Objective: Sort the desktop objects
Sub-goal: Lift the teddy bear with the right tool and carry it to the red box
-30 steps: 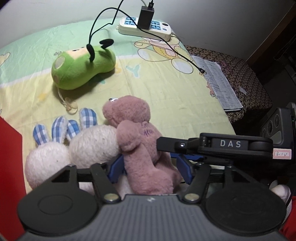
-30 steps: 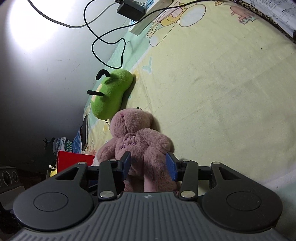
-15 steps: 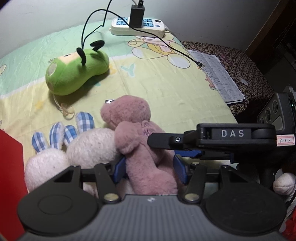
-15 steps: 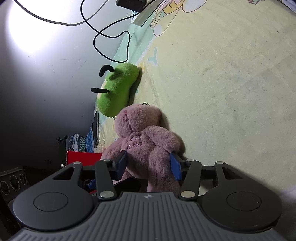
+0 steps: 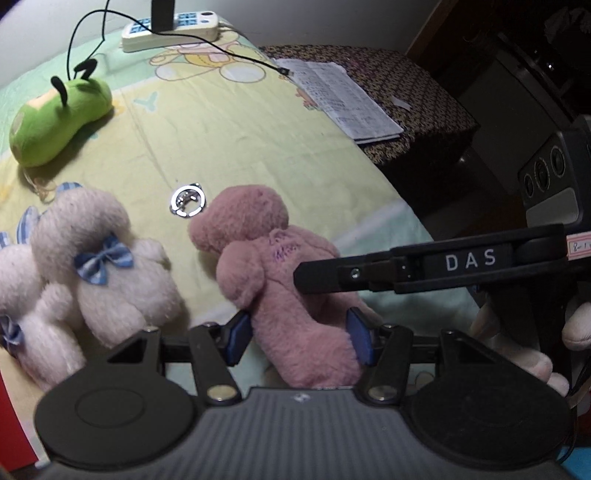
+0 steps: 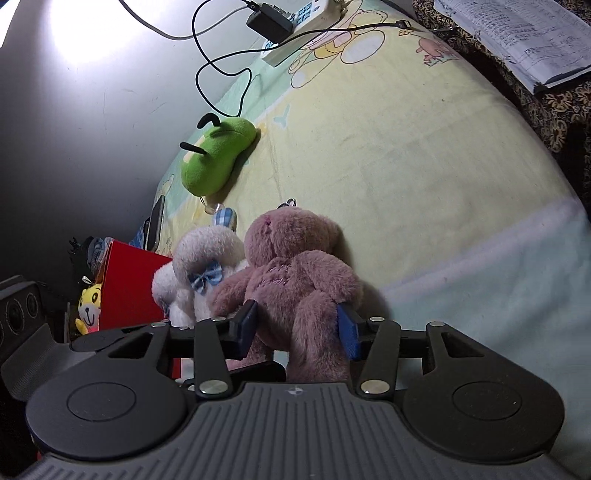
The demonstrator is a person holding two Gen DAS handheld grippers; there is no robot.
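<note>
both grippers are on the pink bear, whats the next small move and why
Probably lift the pink bear a little and carry it clear of the white bunny. The left gripper and right gripper each have their jaws closed on its lower body, and in the right wrist view its arm still lies against the bunny, so a small rise first should avoid dragging the bunny along.

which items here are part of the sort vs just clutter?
Job: pink bear held in both grippers (left, right); white bunnies; green plush.

Lying about: power strip, charger cable, papers, red box.
</note>
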